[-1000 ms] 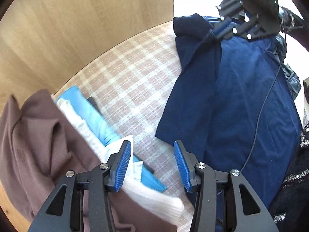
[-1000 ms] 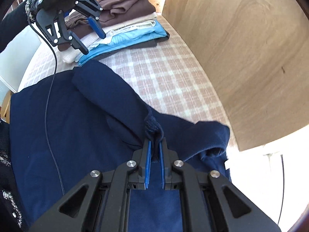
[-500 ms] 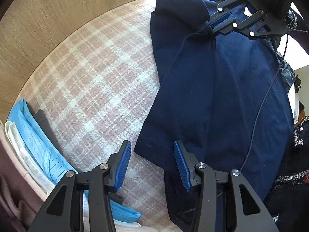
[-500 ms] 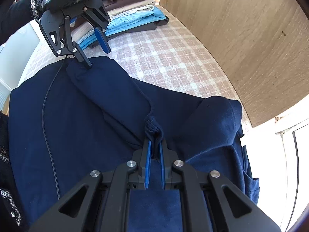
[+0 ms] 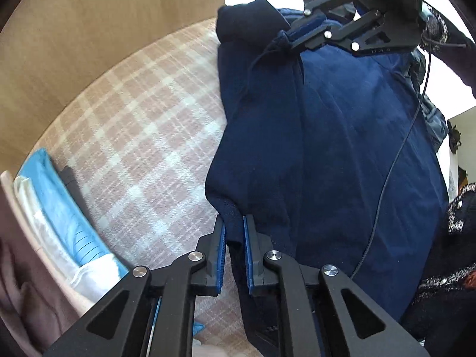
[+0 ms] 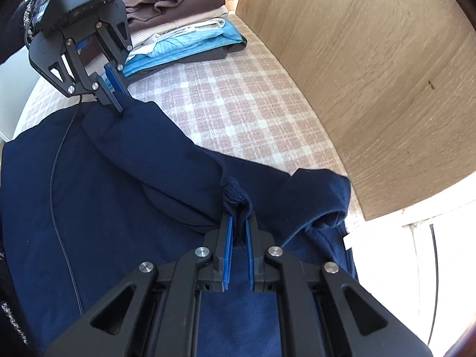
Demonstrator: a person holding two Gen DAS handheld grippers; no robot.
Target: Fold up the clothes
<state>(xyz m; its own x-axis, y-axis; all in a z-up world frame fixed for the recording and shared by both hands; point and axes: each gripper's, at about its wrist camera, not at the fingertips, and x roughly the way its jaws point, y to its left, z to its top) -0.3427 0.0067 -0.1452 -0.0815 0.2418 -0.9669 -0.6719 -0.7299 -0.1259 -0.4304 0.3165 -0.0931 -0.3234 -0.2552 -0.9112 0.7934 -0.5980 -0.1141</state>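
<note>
A second ago the left tongs (image 5: 234, 233) stood wide apart over the folded pile (image 6: 181, 34); half a second ago they hung open above the sleeve end of the navy sweater (image 5: 342, 154). Now their blue pads have closed on that hem corner, at about 6 o'clock in the left wrist view, pinching the cloth between them.

A pink-and-white checked surface (image 6: 238, 113) carries two things — a navy garment (image 6: 125, 196) spread flat toward seven o'clock in the right wrist view, and a stack of folded clothes (image 6: 184, 32) at twelve.
</note>
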